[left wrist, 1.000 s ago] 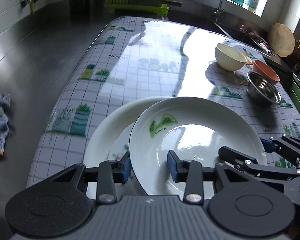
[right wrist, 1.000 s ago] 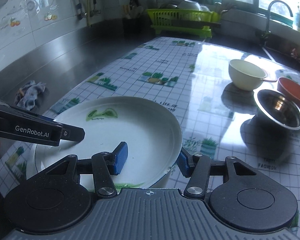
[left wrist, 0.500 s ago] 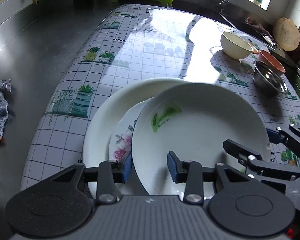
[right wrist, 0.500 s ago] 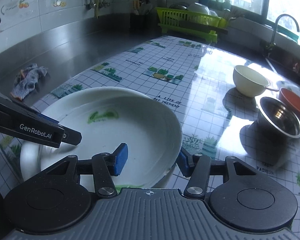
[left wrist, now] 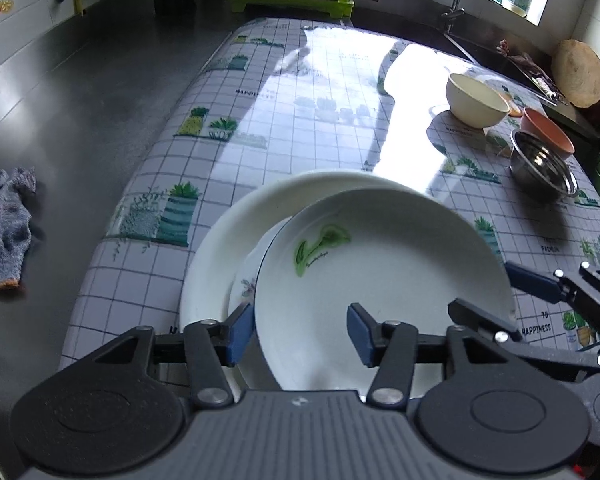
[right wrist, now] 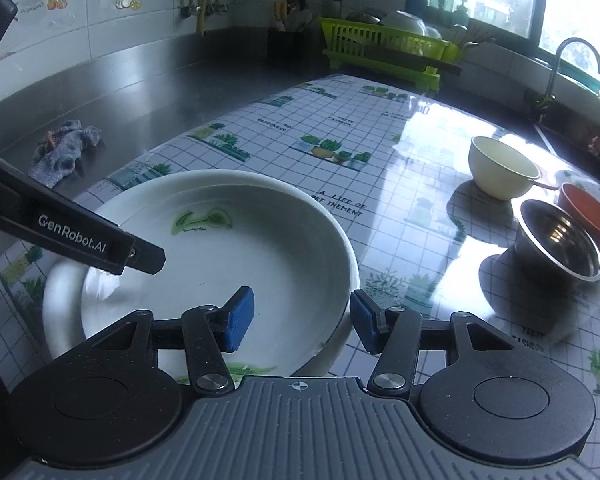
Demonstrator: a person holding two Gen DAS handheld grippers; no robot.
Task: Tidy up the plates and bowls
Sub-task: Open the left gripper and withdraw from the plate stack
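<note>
Tabletop (left wrist: 308,92) under its plant-print checked cloth fills both my views, with the steel counter beyond it. On the near edge I see the big white plate (left wrist: 220,240), a smaller floral plate (left wrist: 246,280) lying in it, and on top the green-leaf plate (left wrist: 380,272), tilted and off-centre toward the right.

My left claw (left wrist: 300,330) straddles the left rim of the green-leaf plate (right wrist: 228,248), one pad outside and one inside; the jaws look fairly wide and I cannot tell if the pads touch the rim. My right claw (right wrist: 302,320) straddles the right rim the same way, jaws wide.

Well apart on the right stand the cream bowl (right wrist: 502,168), the steel bowl (right wrist: 558,240) and the orange bowl (right wrist: 588,210), the last two touching. A grey rag (left wrist: 6,224) lies on the counter.
</note>
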